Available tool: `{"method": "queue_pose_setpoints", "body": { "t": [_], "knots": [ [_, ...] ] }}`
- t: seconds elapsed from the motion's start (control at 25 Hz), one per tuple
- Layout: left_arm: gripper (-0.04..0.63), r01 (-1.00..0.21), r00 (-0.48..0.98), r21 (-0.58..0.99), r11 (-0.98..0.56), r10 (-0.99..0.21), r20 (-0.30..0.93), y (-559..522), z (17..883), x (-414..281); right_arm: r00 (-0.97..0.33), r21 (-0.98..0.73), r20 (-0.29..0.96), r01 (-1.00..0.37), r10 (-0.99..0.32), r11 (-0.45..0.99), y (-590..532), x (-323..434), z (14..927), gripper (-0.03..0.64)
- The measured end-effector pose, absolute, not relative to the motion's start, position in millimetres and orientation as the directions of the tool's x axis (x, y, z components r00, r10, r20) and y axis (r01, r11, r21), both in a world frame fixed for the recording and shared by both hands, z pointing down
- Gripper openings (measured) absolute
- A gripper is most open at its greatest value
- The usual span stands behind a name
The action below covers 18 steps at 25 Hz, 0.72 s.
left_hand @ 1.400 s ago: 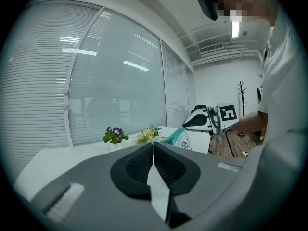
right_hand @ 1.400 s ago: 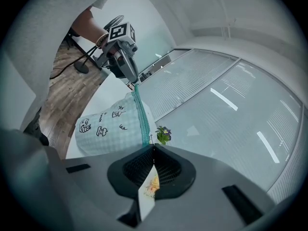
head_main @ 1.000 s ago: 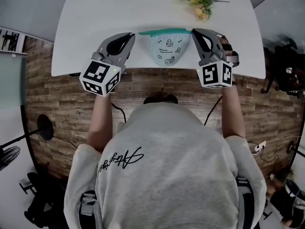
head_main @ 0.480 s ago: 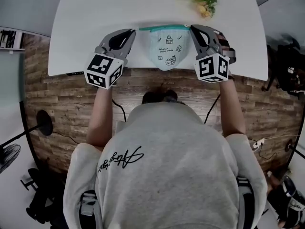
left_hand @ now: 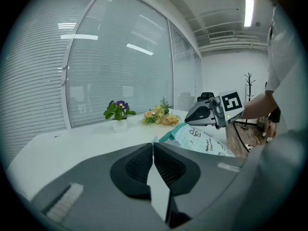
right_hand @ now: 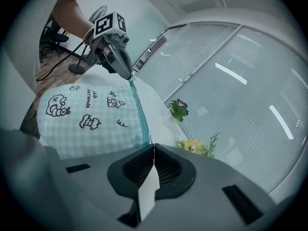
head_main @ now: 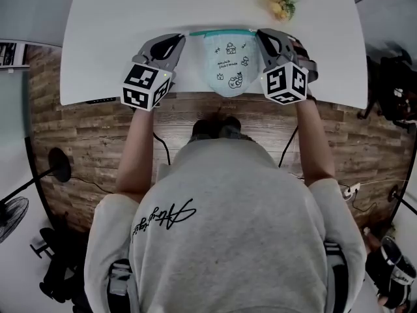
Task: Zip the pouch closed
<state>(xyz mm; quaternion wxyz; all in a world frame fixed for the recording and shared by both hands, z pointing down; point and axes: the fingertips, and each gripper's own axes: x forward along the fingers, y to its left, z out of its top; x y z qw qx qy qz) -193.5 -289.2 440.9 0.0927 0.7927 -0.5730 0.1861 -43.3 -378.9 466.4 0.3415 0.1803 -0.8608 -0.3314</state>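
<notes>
Apparently the zipping is at or near its end: the pouch [head_main: 228, 60] hangs stretched between both grippers over the near edge of the white table [head_main: 130, 18], its teal zip band [head_main: 221, 32] drawn into a straight line. The left gripper [head_main: 183, 38] is clamped tight on the band's left end, the right gripper [head_main: 260, 32] on its right end. Next, I judge, comes checking for a gap before letting go. Both forearms reach forward side by side, grippers tipped slightly down and angled inward.

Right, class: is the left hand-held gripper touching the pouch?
Touching. The right gripper view shows the left hand-held gripper with its tips closed on the far corner of the pouch, right where the teal zip edge ends.
</notes>
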Motion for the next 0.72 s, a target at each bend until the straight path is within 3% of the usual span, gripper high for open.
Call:
{"method": "queue_pose_setpoints", "body": {
  "t": [0.72],
  "knots": [
    [0.011,-0.941,0.25,-0.071,-0.332,-0.819,0.517,-324,494,-212,-0.647,0.638,0.577,-0.025,-0.499,0.77,-409,-61,510,0.005]
  ]
}}
